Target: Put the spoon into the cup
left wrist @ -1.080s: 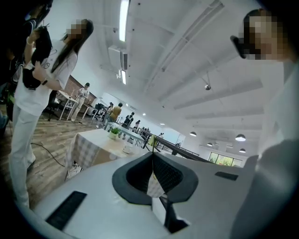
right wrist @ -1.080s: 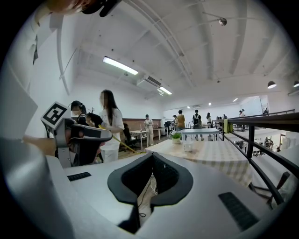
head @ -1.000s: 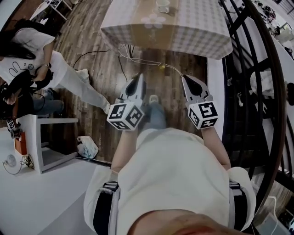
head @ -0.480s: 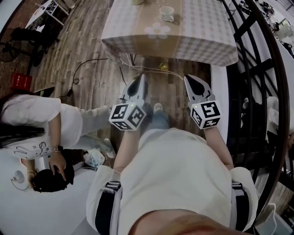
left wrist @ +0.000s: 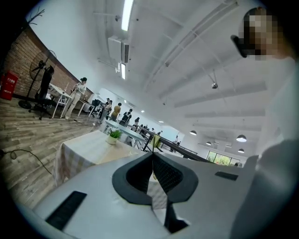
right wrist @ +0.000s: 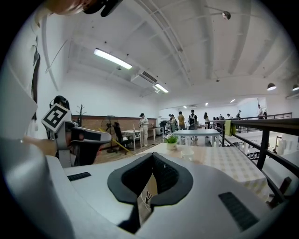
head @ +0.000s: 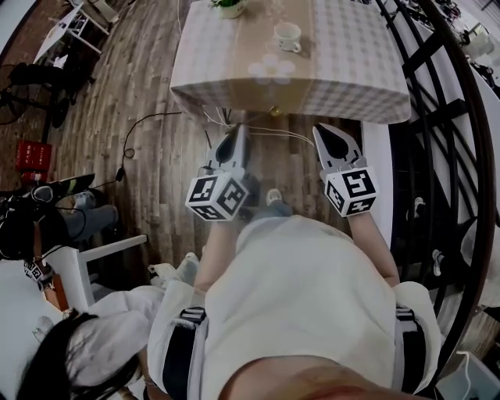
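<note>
A white cup (head: 287, 35) stands on the checked tablecloth of a table (head: 351, 55) at the top of the head view. It also shows small in the right gripper view as the cup (right wrist: 188, 151), past the jaws. I cannot make out a spoon in any view. My left gripper (head: 234, 130) and right gripper (head: 323, 130) are held side by side above the wooden floor, short of the table's near edge. Both point toward the table. The jaws of the left gripper (left wrist: 153, 155) and of the right gripper (right wrist: 152, 156) meet at the tips with nothing between them.
A potted plant (head: 229, 6) sits at the table's far left. A black railing (head: 441, 117) runs down the right side. Cables (head: 152, 117) trail over the floor under the table edge. A person (head: 86, 355) crouches at lower left beside a white stand (head: 94, 254).
The table has slid further into the head view, with more of its top and the plant showing. The person at left has moved down the frame. Both grippers stay shut, side by side.
</note>
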{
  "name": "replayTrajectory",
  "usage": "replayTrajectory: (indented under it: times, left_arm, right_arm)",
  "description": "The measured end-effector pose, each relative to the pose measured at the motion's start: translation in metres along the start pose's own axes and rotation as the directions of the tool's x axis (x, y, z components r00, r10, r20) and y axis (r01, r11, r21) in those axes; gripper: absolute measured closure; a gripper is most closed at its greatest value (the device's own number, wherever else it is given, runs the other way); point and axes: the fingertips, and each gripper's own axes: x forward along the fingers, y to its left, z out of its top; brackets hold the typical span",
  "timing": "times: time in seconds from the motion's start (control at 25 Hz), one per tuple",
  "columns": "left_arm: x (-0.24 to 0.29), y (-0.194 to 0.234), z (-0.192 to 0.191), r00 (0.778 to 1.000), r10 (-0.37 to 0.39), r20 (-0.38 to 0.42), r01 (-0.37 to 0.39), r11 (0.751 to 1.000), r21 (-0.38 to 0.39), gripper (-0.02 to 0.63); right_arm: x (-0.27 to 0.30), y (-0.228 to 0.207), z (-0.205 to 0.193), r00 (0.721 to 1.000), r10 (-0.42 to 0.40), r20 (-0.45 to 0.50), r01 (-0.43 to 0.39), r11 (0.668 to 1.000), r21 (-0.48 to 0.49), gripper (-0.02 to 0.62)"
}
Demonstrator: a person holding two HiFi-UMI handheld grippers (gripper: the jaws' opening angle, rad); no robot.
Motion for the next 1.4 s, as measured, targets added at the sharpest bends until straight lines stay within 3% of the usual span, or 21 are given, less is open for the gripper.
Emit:
replayTrajectory:
  times: [0.72, 1.4]
  left_arm:
    - [0.073, 0.048, 0.012, 0.994, -0.092, -0.051, 0.092, 0.996, 0.009, 0.601]
    - [0.15, 0.069, 0.017, 0.995, -0.077, -0.064, 0.076, 0.997, -0.016, 0.601]
  right_arm:
    - [0.069, -0.021, -0.009, 0.996, -0.093, -0.009, 0.093, 0.995, 0.023, 0.595]
    - [0.12, -0.069, -0.007, 0.995, -0.091, -0.033, 0.092, 0.995, 0.024, 0.595]
